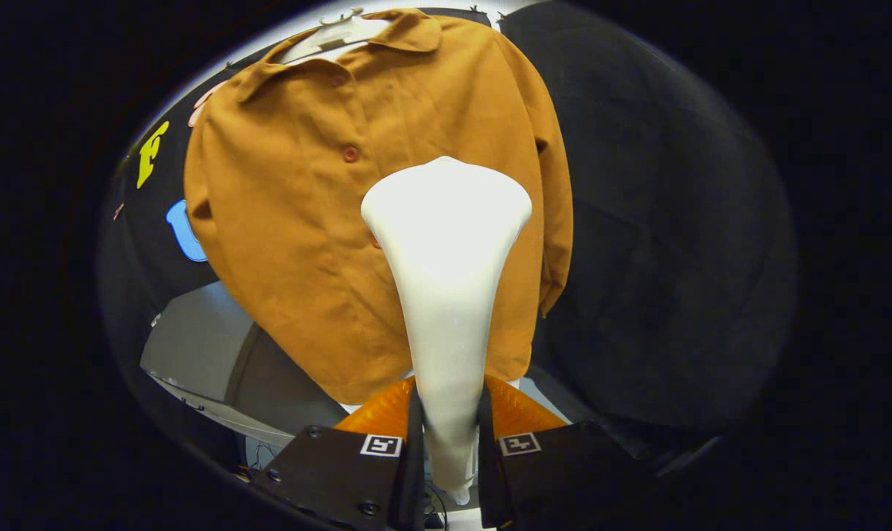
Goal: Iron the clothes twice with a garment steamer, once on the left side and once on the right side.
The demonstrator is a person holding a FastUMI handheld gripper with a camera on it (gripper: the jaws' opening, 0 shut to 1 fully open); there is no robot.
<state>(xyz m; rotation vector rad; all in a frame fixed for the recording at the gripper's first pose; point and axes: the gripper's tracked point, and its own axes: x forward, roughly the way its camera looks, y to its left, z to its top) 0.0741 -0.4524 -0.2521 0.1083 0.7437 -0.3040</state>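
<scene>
Between our two gripper [447, 442] fingers [409, 442], clamped tight, we held the white garment steamer [446, 295], its head before the lower middle of the brown shirt [291, 221] on its hanger [328, 33], so we judged a side pass came next.

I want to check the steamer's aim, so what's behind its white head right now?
Behind the steamer, held between the tool fingers, hangs the orange shirt. Its buttoned front shows beside the head; the lower buttons and the patch directly behind the head are covered.
</scene>
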